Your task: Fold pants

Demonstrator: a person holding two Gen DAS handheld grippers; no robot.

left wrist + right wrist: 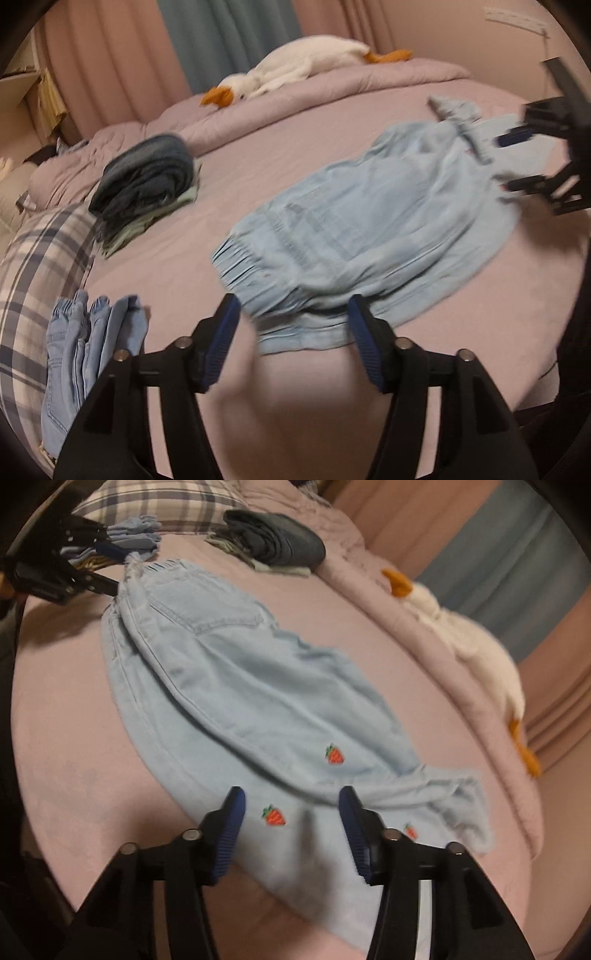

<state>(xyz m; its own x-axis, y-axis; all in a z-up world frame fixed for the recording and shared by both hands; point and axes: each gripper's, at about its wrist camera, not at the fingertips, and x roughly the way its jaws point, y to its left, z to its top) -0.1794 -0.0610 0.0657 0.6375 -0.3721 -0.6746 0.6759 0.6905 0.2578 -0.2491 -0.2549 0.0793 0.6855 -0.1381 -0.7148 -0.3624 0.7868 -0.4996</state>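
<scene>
Pants [354, 229], pale blue, are lying flat on the pink bedsheet [229, 177]; we are seeing our left gripper [291, 325] spread wide at the elastic hem, gripping nothing. Goose plush [291, 66] is resting by the curtains [229, 33]. Right wrist view: our right gripper [291, 812] is gaping, empty, over the strawberry-embroidered end.
</scene>
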